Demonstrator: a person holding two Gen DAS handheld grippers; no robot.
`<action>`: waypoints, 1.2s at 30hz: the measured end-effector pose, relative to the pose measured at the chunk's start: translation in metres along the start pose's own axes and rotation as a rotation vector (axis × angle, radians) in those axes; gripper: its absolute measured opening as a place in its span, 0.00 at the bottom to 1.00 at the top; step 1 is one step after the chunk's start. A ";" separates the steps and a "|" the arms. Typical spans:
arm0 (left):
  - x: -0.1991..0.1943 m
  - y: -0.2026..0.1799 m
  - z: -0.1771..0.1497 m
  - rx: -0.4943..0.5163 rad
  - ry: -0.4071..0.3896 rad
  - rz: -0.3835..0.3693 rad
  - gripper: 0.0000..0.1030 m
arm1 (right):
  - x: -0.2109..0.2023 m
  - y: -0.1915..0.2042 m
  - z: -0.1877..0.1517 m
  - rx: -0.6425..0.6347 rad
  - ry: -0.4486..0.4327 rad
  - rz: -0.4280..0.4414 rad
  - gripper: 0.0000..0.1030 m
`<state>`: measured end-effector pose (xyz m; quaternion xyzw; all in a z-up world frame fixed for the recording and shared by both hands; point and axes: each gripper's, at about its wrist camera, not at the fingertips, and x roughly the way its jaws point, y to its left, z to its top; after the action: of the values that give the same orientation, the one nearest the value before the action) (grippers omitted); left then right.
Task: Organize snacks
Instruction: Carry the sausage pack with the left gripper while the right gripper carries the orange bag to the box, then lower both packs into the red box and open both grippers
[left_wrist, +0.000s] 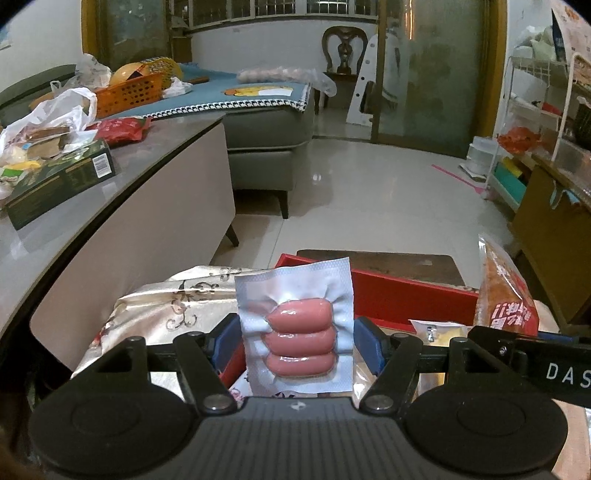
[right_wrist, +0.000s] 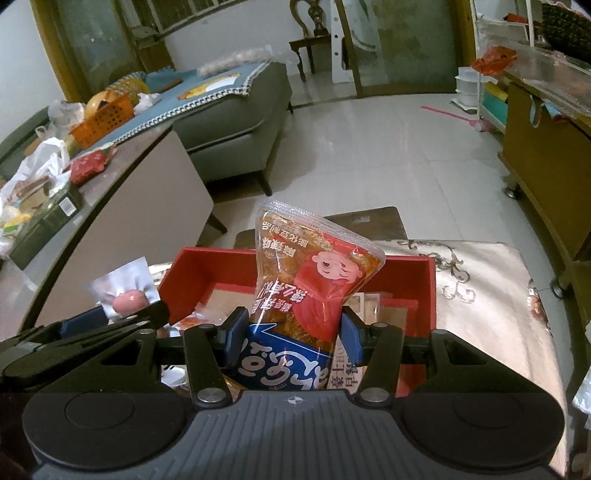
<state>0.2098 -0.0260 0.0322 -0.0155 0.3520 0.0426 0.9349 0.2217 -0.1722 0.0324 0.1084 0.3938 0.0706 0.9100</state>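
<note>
Since both snacks belong in the red box at twelve o'clock, my left gripper pinches the vacuum-packed sausages and my right gripper pinches the orange snack pouch.

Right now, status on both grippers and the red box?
Left gripper shut on clear vacuum-sealed sausage pack. Right gripper shut on orange-red spicy snack bag. Both above open red cardboard box, already part-filled.

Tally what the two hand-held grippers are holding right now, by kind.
Sausage pack, three sausages, in the left hand-held gripper: 1
Red snack bag, in the right hand-held gripper: 1
Total: 2
</note>
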 end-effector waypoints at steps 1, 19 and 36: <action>0.003 -0.001 0.000 0.002 0.006 0.000 0.58 | 0.002 0.000 0.001 -0.001 0.002 -0.002 0.58; 0.037 -0.010 0.001 0.024 0.071 0.010 0.57 | 0.035 0.001 0.004 -0.034 0.072 -0.027 0.59; 0.043 -0.008 -0.002 0.028 0.096 0.010 0.58 | 0.050 0.000 -0.002 -0.047 0.118 -0.063 0.66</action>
<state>0.2414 -0.0315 0.0024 -0.0027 0.3973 0.0417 0.9168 0.2542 -0.1612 -0.0044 0.0704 0.4483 0.0576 0.8892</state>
